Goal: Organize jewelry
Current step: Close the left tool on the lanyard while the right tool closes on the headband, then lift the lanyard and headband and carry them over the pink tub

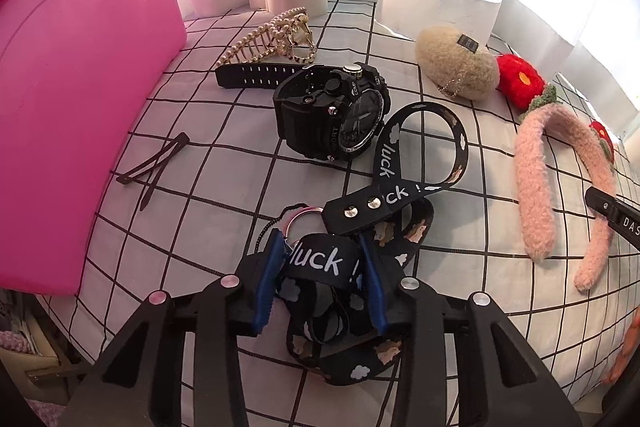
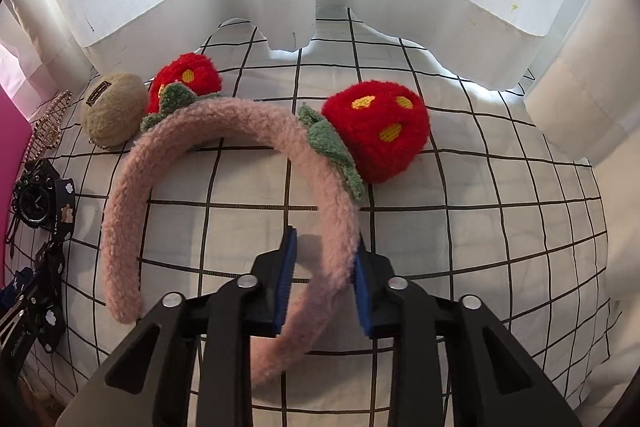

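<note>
While the left gripper (image 1: 326,255) clenches its jaws on the black "luck" lanyard (image 1: 420,147) at the near edge of the checked sheet (image 1: 224,155), the right gripper (image 2: 326,259) grasps the pink fluffy headband (image 2: 224,123) by its right leg, to the right of the lanyard. A black watch (image 1: 336,111) lies just beyond the lanyard, a pearl hair claw (image 1: 272,35) farther off, a pink box (image 1: 80,87) at left

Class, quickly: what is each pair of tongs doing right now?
Left tongs: closed on the black lanyard.
Right tongs: closed on the pink headband.
</note>
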Demonstrator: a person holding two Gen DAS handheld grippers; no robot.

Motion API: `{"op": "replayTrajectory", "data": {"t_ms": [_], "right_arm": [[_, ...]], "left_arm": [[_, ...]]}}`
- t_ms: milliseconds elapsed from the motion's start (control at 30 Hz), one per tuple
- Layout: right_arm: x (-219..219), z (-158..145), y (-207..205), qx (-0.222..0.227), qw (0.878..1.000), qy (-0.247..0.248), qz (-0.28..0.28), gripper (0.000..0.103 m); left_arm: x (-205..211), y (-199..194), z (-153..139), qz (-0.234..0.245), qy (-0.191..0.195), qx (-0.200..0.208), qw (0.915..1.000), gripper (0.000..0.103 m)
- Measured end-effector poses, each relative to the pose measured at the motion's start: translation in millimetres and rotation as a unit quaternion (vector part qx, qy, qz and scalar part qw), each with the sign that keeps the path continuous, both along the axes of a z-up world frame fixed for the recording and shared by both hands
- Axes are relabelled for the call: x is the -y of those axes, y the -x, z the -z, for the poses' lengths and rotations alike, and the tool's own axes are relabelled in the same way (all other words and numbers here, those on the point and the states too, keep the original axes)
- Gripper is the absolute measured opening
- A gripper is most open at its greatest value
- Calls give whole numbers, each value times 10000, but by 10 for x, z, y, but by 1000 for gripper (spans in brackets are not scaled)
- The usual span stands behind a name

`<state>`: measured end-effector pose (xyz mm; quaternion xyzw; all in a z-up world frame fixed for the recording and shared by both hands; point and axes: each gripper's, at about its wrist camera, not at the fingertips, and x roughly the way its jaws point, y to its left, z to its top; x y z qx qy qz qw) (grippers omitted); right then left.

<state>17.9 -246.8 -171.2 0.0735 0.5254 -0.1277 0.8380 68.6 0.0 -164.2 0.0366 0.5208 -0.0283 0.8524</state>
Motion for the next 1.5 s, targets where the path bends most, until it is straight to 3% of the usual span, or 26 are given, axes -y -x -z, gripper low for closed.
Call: {"op": "replayTrajectory", "data": {"t_ms": [33,300,700,1167,1500], "right_arm": [[8,-3,16,10,10000,-3,24,11],[19,-68,202,208,9996,-188,82,9],[-25,-578,438,775,9967,-229,-7,9],[-288,-1505,479,1759,9834,-231,-388,9],[-898,-2252,181,2522,9605,-428,-1099,9]], "left_arm": [[-1,13,-8,7,-25,2,10000,36],[-49,104,-186,52,52,134,9999,29],[-127,208,-772,117,278,659,9974,28],[-314,202,-1670,73,436,1348,9899,28],[-927,48,-2505,-382,426,2025,9776,28]]}}
